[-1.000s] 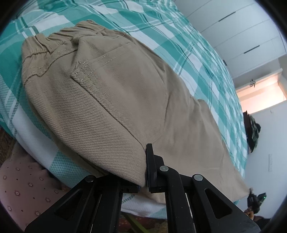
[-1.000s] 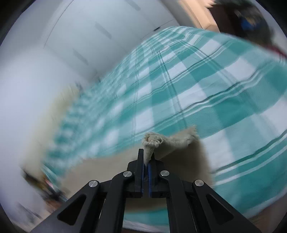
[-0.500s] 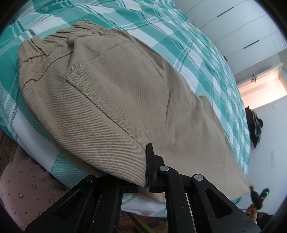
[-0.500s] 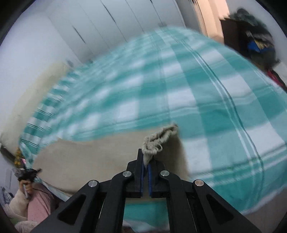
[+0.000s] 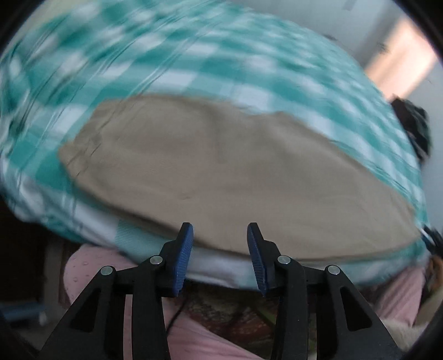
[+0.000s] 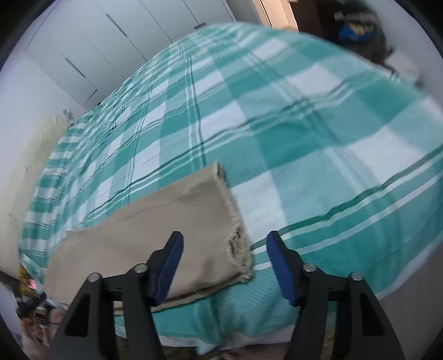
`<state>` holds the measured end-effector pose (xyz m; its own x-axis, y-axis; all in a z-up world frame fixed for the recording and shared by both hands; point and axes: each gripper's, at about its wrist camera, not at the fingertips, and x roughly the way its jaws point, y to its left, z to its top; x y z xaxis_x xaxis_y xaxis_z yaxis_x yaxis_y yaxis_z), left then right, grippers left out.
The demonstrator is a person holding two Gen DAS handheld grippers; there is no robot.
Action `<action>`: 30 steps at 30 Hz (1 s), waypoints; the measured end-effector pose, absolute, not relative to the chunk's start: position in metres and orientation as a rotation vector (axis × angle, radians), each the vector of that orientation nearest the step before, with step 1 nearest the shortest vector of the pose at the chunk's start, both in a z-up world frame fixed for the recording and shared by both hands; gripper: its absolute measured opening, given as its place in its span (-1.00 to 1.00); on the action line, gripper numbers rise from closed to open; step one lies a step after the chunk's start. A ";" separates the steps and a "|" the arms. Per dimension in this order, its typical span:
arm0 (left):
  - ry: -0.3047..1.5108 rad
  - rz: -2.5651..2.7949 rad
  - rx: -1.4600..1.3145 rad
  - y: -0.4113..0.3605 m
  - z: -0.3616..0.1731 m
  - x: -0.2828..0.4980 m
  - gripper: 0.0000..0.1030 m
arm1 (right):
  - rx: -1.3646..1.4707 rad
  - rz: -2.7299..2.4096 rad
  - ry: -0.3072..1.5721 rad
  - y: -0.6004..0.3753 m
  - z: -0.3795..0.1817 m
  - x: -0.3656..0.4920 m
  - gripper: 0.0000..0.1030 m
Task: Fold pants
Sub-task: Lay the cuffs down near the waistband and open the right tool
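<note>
Tan pants point(image 5: 221, 171) lie flat along the near edge of a bed with a teal and white checked blanket point(image 5: 193, 55). In the blurred left wrist view my left gripper point(image 5: 220, 235) hangs above the pants' near edge; its jaws are opening and nothing is between them. In the right wrist view the frayed cuff end of the pants point(image 6: 193, 221) rests on the blanket point(image 6: 304, 124). My right gripper point(image 6: 224, 249) hovers over that cuff, jaws opening wide, the pads clear of the cloth.
White wardrobe doors point(image 6: 124, 36) stand behind the bed. A cream pillow point(image 6: 30, 171) lies at the left. Dark clothes hang at the far corner point(image 6: 357, 25). A person's pink dotted clothing point(image 5: 91, 271) shows below the bed edge.
Both grippers have let go of the pants. The left one has pulled up and away from the waist end, so the whole garment shows. The cuff has dropped flat onto the blanket.
</note>
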<state>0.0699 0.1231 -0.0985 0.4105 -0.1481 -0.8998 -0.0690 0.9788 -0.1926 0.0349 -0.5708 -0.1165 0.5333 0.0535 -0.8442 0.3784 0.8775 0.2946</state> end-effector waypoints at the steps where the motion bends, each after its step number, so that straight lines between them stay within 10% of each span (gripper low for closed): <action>1: 1.127 -0.117 -0.206 0.104 -0.088 0.069 -0.21 | 0.489 -0.214 1.021 -0.572 -0.126 0.041 0.34; 5: 1.103 -0.390 -0.161 0.013 -0.073 0.083 0.08 | 0.569 -0.193 1.112 -0.582 -0.146 0.053 0.49; 13: 1.226 -0.706 0.057 -0.184 -0.138 0.117 -0.13 | 0.568 -0.165 1.111 -0.581 -0.152 0.057 0.58; 30: 1.209 -0.624 0.144 -0.211 -0.179 0.096 -0.14 | 1.012 -0.062 0.962 -0.544 -0.147 0.011 0.44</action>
